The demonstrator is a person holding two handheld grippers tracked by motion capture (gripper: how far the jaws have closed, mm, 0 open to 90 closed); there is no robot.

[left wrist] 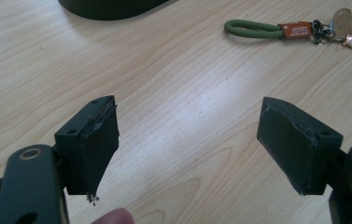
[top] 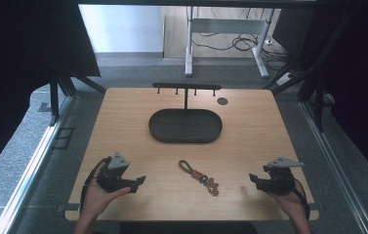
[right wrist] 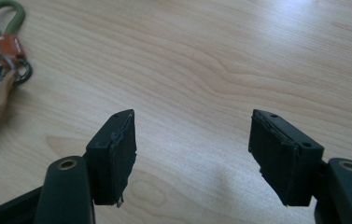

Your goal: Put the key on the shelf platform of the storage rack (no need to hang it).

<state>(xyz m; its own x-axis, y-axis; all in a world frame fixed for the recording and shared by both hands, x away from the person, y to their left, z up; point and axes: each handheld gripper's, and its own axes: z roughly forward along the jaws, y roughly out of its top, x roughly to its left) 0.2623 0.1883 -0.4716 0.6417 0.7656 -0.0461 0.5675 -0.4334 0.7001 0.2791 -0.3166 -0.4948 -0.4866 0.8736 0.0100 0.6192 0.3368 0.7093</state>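
The keychain (top: pixel 199 176) lies flat on the table (top: pixel 250 146) between the left gripper (top: pixel 137 183) and right gripper (top: pixel 255 179), untouched, so everything is left to do, probably hanging it on the hook stand (top: pixel 186 87) behind the dark tray (top: pixel 185 126). Both grippers rest with jaws apart, holding nothing. Its long axis runs diagonally, green loop (top: pixel 185 165) toward the tray, keys toward the person.
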